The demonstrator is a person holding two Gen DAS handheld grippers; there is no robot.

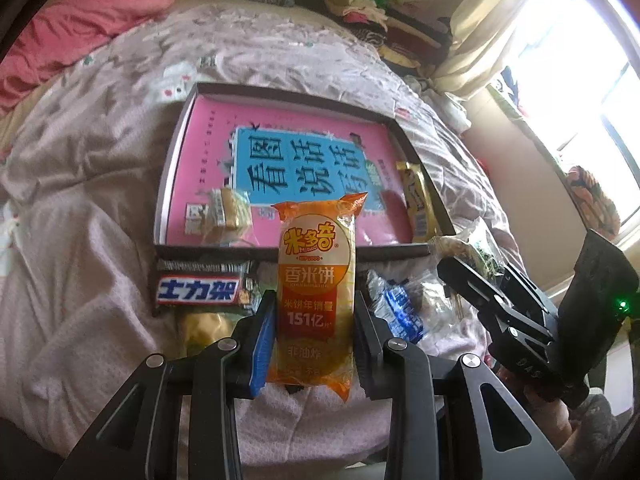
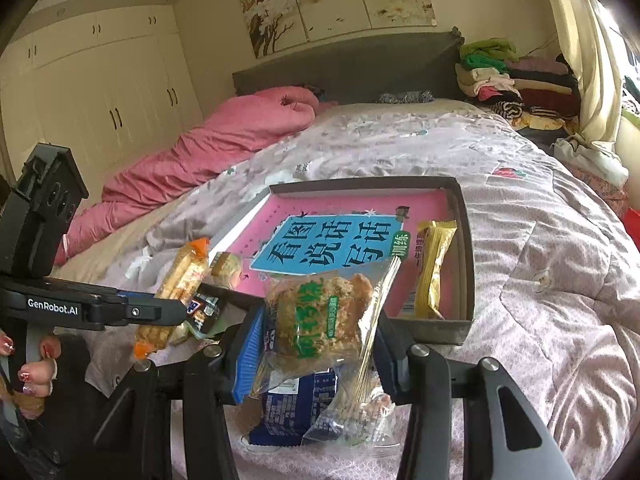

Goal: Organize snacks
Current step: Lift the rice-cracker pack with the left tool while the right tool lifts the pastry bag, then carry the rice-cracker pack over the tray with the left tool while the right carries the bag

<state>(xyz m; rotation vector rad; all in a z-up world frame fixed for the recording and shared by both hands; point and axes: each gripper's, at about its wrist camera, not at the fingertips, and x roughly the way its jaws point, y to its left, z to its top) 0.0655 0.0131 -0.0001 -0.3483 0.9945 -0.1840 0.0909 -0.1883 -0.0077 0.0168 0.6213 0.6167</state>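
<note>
Left tool (image 1: 314, 340) clamping orange rice-cracker pack (image 1: 316, 292), upright, yellow label

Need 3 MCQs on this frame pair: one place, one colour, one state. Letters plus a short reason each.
1. Where is the yellow wafer pack?
A. inside the box, by its right wall
B. on the pink duvet
C. in the left gripper

2. Main colour of the rice cracker pack?
A. green
B. orange
C. black

3. The right gripper is:
A. open, empty
B. out of view
C. shut on the clear pastry pack

Answers: 1 A, it lies in the box along the right wall. 2 B, orange wrapper between the left gripper pads. 3 C, both pads press the pack.
</note>
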